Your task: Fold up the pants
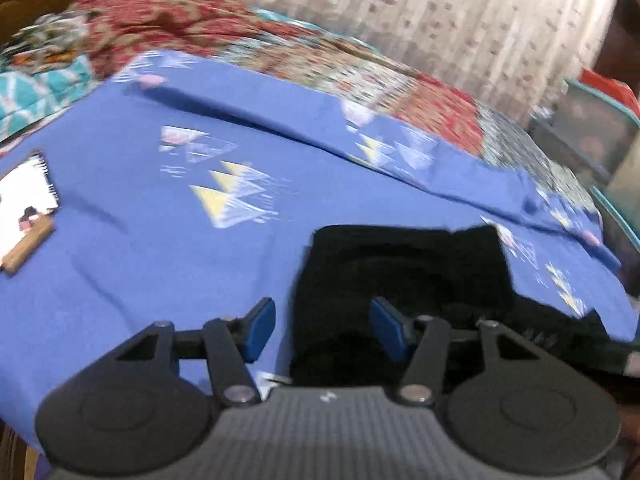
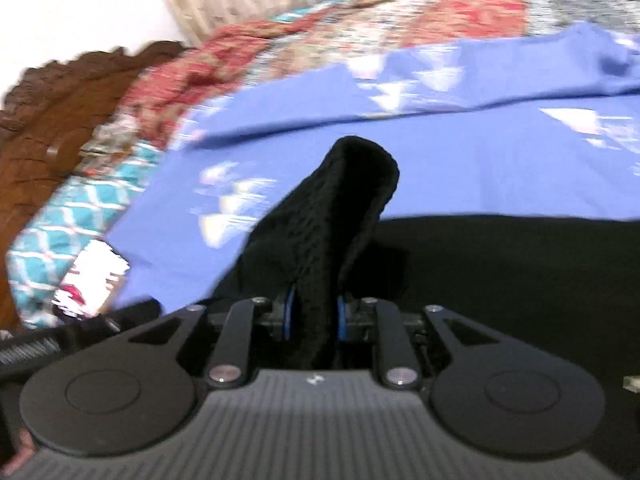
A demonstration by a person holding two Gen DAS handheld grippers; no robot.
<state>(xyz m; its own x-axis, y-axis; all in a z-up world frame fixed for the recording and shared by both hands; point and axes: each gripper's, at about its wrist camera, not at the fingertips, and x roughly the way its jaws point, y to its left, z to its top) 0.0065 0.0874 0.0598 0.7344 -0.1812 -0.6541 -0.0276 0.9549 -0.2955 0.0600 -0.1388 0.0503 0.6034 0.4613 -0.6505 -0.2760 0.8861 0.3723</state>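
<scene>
Black pants (image 1: 404, 264) lie on a blue bed sheet (image 1: 168, 248) printed with pale triangles. In the left wrist view my left gripper (image 1: 322, 330) stands open over the pants' left edge, its blue pads apart with nothing pressed between them. In the right wrist view my right gripper (image 2: 313, 316) is shut on a bunched fold of the black pants (image 2: 344, 208), which rises up between the blue pads and stands above the rest of the dark cloth at the right.
A spiral notebook (image 1: 24, 196) and a wooden stick (image 1: 28, 246) lie on the sheet at the left. Patterned red and teal bedding (image 1: 168, 24) is piled behind. A carved wooden headboard (image 2: 60, 112) and a curtain (image 1: 460, 20) stand beyond; boxes (image 1: 592, 128) sit at the right.
</scene>
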